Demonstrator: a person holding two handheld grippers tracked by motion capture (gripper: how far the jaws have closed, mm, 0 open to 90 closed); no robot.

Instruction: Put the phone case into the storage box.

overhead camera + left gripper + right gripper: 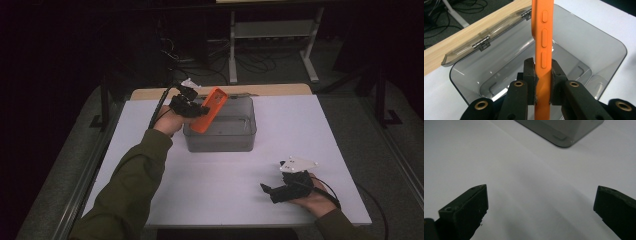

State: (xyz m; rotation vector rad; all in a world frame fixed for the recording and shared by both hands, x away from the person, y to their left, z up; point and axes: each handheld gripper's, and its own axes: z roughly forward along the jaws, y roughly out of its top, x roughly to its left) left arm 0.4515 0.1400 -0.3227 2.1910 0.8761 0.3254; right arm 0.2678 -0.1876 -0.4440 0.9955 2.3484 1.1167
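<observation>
An orange phone case (210, 109) hangs tilted over the left part of a clear grey plastic box (246, 137) whose lid lies open at the back. My left gripper (196, 111) is shut on the case's lower end. In the left gripper view the case (543, 37) stands edge-on between the two pads, side buttons showing, above the empty box (584, 42) and its hinged lid (484, 41). My right gripper (267, 190) rests low on the white table near the front right, jaws wide apart with nothing between them; its view (541, 200) looks across bare tabletop toward a corner of the box (564, 135).
The white table top (310, 125) has a wooden strip (280, 90) along its far edge. Beyond it stand a white metal frame (270, 35) and cables on a dark floor. A person's sleeved left forearm (135, 180) crosses the table's left front.
</observation>
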